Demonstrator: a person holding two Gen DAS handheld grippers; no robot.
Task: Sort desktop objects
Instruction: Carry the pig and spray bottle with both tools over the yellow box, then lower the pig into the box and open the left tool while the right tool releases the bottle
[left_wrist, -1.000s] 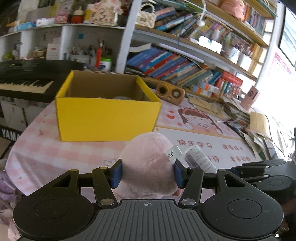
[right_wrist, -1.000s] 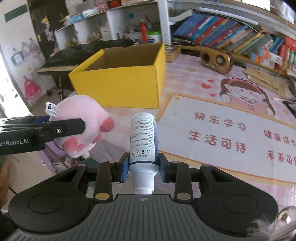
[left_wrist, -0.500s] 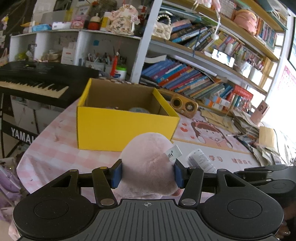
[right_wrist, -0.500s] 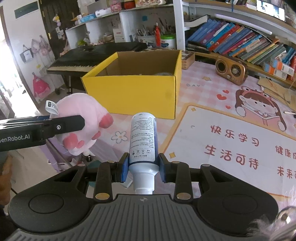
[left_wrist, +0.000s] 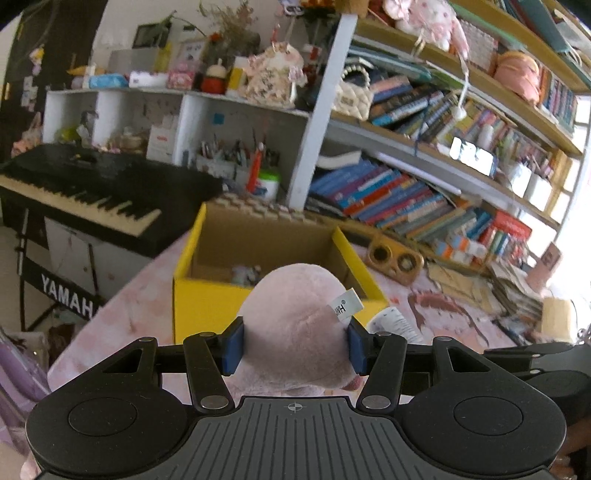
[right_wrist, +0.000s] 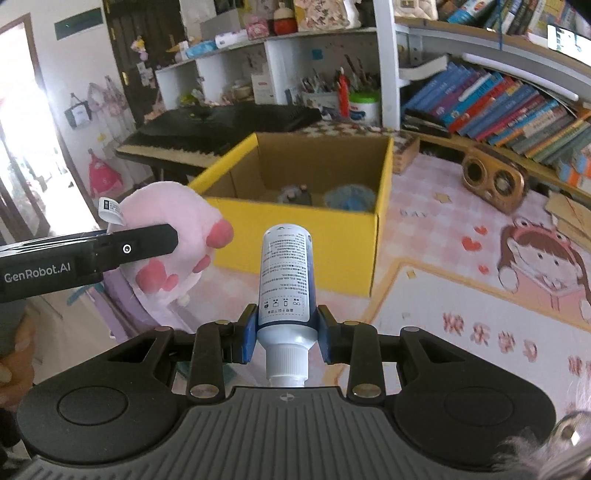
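Note:
My left gripper (left_wrist: 293, 349) is shut on a pink plush toy (left_wrist: 295, 317) with a white tag, held in the air in front of the open yellow box (left_wrist: 210, 299). The toy also shows in the right wrist view (right_wrist: 166, 240), left of the box (right_wrist: 332, 236). My right gripper (right_wrist: 286, 338) is shut on a white and blue bottle (right_wrist: 286, 277), cap toward the camera, held above the table before the box. The box holds a small grey toy (right_wrist: 295, 194) and a blue fuzzy thing (right_wrist: 349, 197).
A black keyboard piano (left_wrist: 81, 192) stands left of the table. A wooden speaker (right_wrist: 491, 181) sits behind the box on the right. Bookshelves (left_wrist: 406, 184) line the back. A pink printed mat (right_wrist: 480, 295) covers the table; papers pile at the right (left_wrist: 513, 288).
Both grippers have risen with their loads and tilted, so the inside of the box and its contents now show. The grips on toy and bottle are unchanged.

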